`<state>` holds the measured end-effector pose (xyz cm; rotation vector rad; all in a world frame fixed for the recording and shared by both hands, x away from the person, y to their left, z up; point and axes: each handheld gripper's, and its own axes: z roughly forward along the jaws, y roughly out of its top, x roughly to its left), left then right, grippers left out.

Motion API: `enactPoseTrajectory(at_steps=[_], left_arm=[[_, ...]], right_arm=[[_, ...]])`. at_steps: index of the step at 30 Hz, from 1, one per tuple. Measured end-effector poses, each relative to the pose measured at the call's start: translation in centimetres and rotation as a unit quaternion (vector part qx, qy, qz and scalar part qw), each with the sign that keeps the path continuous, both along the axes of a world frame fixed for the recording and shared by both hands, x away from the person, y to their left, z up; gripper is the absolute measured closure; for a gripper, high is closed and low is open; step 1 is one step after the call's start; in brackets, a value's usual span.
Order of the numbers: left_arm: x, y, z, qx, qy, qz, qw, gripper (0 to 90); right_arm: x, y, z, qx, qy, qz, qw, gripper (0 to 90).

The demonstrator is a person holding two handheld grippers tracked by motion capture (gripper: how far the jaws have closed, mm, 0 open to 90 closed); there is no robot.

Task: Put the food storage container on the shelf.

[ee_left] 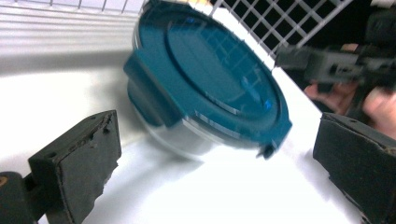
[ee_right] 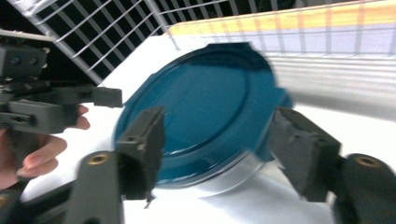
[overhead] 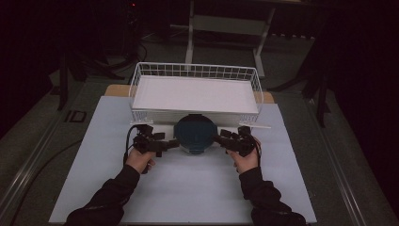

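Note:
A round clear container with a teal snap-on lid [overhead: 195,132] rests on the white table top, right against the front of a white wire basket [overhead: 197,70]. My left gripper [overhead: 170,143] is at the container's left edge and my right gripper [overhead: 220,138] at its right edge, each held in a hand. In the left gripper view the jaws stand wide open, with the container [ee_left: 210,79] ahead of them and apart from both. In the right gripper view the open jaws frame the near rim of the lid [ee_right: 201,102]; whether they touch it is unclear.
The basket holds a flat white liner [overhead: 195,94] and spans the back of the white board [overhead: 188,188]. Its wire wall [ee_left: 289,23] rises just behind the container. Dark floor, table legs and cables lie beyond the table.

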<state>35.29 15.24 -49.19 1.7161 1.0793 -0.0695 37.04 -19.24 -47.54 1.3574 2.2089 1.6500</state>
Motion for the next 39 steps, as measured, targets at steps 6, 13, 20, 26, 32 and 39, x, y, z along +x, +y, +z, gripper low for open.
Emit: enactPoseTrajectory(at_steps=[6,13,20,26,32,39], left_arm=[[-1.9,0.4,0.3,0.007,-0.005,-0.013,0.9999,0.4],[-3.7,0.4,0.8,0.0,-0.008,-0.026,0.9996,0.4],[-6.1,0.1,0.9,0.02,-0.034,-0.035,0.9986,0.4],[-6.8,0.2,0.4,0.034,-0.052,-0.025,0.9978,0.4],[-7.1,0.4,0.4,0.038,-0.061,-0.02,0.9972,0.4],[-7.3,0.4,0.3,0.045,-0.069,-0.018,0.9964,0.4]], right_arm=[[-1.6,0.5,0.1,0.006,0.013,0.02,0.9997,52.7],[-3.1,1.8,-0.6,-0.007,0.029,0.057,0.9979,79.6],[-4.1,3.8,-2.0,-0.025,0.047,0.101,0.9935,89.9],[-3.9,5.0,-2.7,-0.035,0.054,0.111,0.9917,89.9],[-3.2,5.7,-2.9,-0.041,0.05,0.107,0.9921,89.9],[-2.4,6.2,-3.0,-0.039,0.052,0.101,0.9928,89.9]])
